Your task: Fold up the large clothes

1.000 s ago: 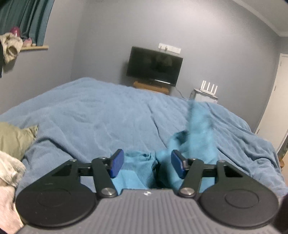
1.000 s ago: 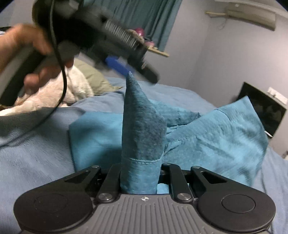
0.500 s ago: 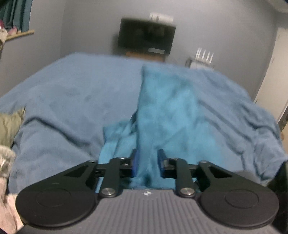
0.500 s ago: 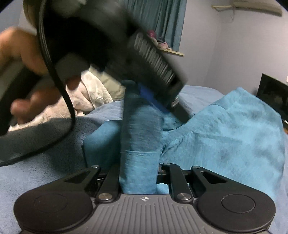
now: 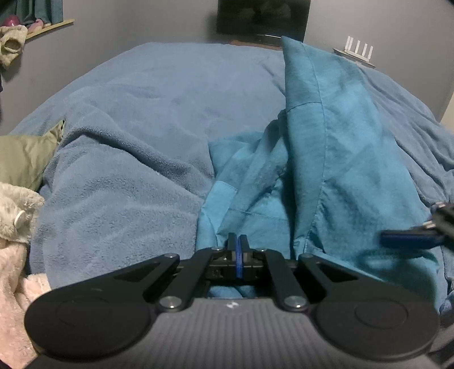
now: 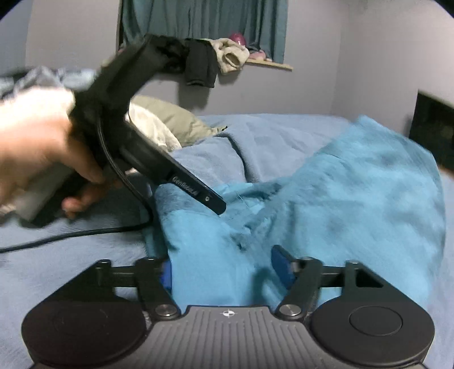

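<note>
A teal shirt (image 5: 334, 159) lies bunched on the blue blanket (image 5: 147, 119), one part raised in a fold to the right. My left gripper (image 5: 238, 247) is shut with its blue pads together at the shirt's near edge; I cannot see cloth between them. In the right wrist view the shirt (image 6: 354, 193) spreads ahead. My right gripper (image 6: 224, 272) is open with shirt cloth lying between its fingers. The left gripper (image 6: 218, 208), held by a hand, touches the shirt's left side.
Olive pillow (image 5: 22, 159) and pale fluffy cloth (image 5: 14, 215) lie at the bed's left. A TV (image 5: 262, 17) and a white router (image 5: 357, 52) stand past the bed. Clothes hang at a shelf (image 6: 227, 56). A black cable (image 6: 71, 235) crosses the blanket.
My left gripper went from open to shut at the shirt's edge. My right gripper let go of the sleeve it held upright and is open; the shirt dropped lower.
</note>
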